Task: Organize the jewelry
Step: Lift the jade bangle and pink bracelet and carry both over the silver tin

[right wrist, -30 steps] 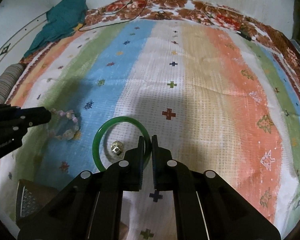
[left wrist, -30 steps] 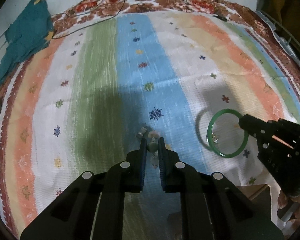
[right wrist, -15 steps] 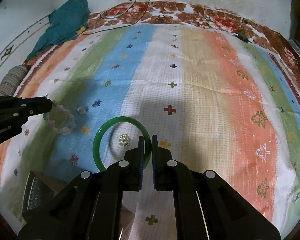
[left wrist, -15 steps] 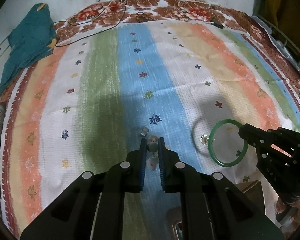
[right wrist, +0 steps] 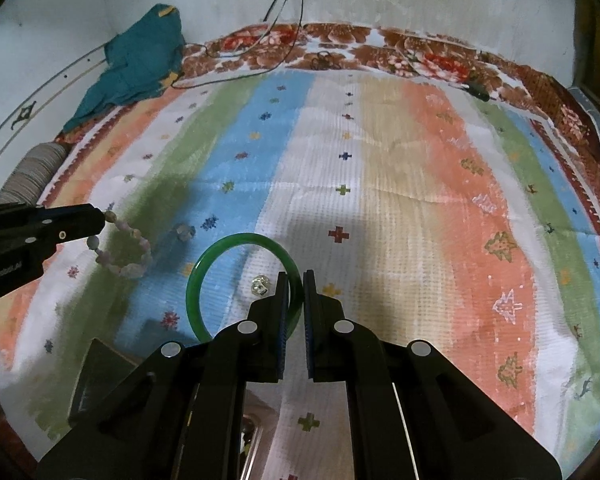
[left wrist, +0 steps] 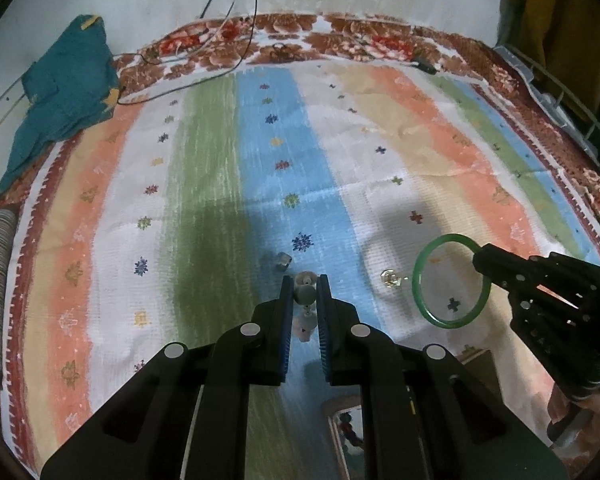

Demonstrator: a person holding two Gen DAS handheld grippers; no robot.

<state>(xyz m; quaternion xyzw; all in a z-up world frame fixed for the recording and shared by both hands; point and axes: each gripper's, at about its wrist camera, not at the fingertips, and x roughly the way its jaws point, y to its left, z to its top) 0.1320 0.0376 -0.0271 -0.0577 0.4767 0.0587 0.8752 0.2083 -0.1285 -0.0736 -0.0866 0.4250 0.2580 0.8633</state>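
My left gripper (left wrist: 305,286) is shut on a pale pink beaded bracelet (left wrist: 305,292), held up above the striped cloth; in the right wrist view the bracelet (right wrist: 130,258) hangs from the left gripper (right wrist: 102,220). My right gripper (right wrist: 296,284) is shut on a green bangle (right wrist: 204,268) and holds it lifted; it also shows in the left wrist view (left wrist: 424,264) at the right gripper's tip (left wrist: 478,258). A small sparkly ring (right wrist: 259,285) and a small silver piece (left wrist: 283,261) lie on the cloth.
The striped patterned cloth (left wrist: 220,160) covers the surface. A teal garment (left wrist: 60,92) lies at the far left corner, with cables (left wrist: 204,44) at the far edge. An open box (right wrist: 100,376) sits at the near edge below the grippers.
Both grippers have risen, lifting the beaded bracelet and the green bangle off the cloth. The sparkly ring, earlier inside the bangle's outline, now lies clear beside it.
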